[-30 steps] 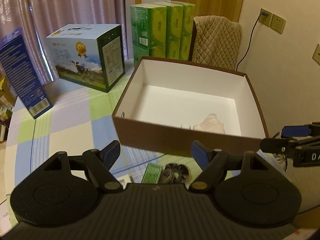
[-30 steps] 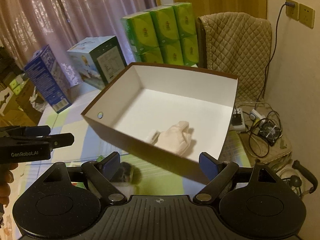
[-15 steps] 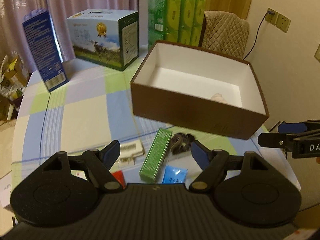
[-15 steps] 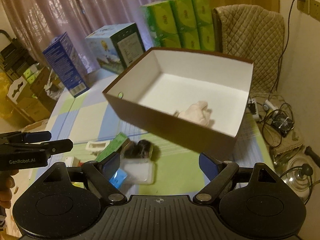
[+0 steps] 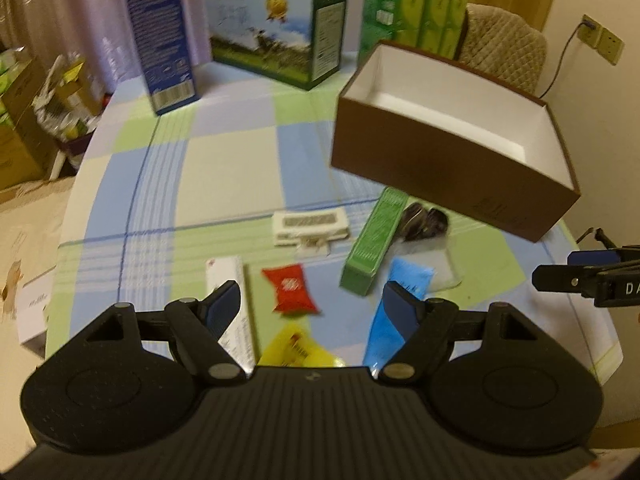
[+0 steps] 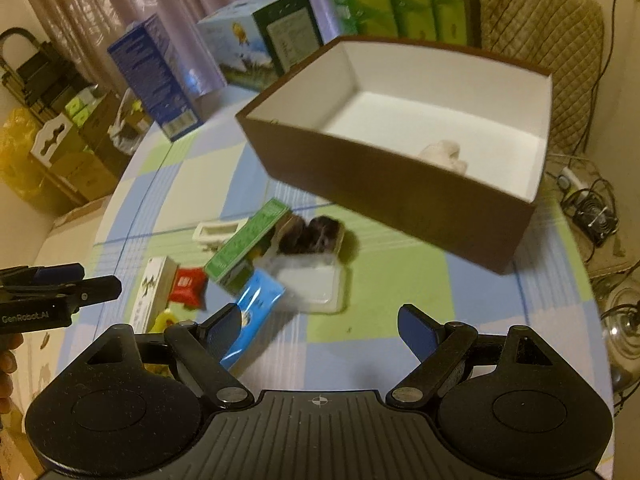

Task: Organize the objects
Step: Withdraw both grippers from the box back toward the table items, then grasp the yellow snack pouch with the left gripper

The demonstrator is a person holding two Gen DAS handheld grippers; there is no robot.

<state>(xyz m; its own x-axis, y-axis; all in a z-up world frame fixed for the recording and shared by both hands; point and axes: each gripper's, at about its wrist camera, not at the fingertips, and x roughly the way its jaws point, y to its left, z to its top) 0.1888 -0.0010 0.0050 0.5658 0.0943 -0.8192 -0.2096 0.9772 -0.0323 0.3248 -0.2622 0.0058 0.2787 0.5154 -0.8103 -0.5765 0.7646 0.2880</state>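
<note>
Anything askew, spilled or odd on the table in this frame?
The small items lie jumbled: the green box sits slanted against a dark bundle, with the blue packet overlapping a clear pouch. Nothing looks spilled or damaged.

Brown box [image 5: 452, 168] white inside, green carton [image 5: 372, 240], red sachet [image 5: 290, 289], blue pouch [image 5: 394, 312], bench [image 5: 224, 168] cloth checked blue-green-white.

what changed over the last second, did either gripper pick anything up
No. Both grippers pulled back from the brown box, so the small items in front of it came into view: green carton, red packet, blue pouch. The left gripper and right gripper stayed open and empty. The box, the pale bundle inside it and the table items did not move.
</note>
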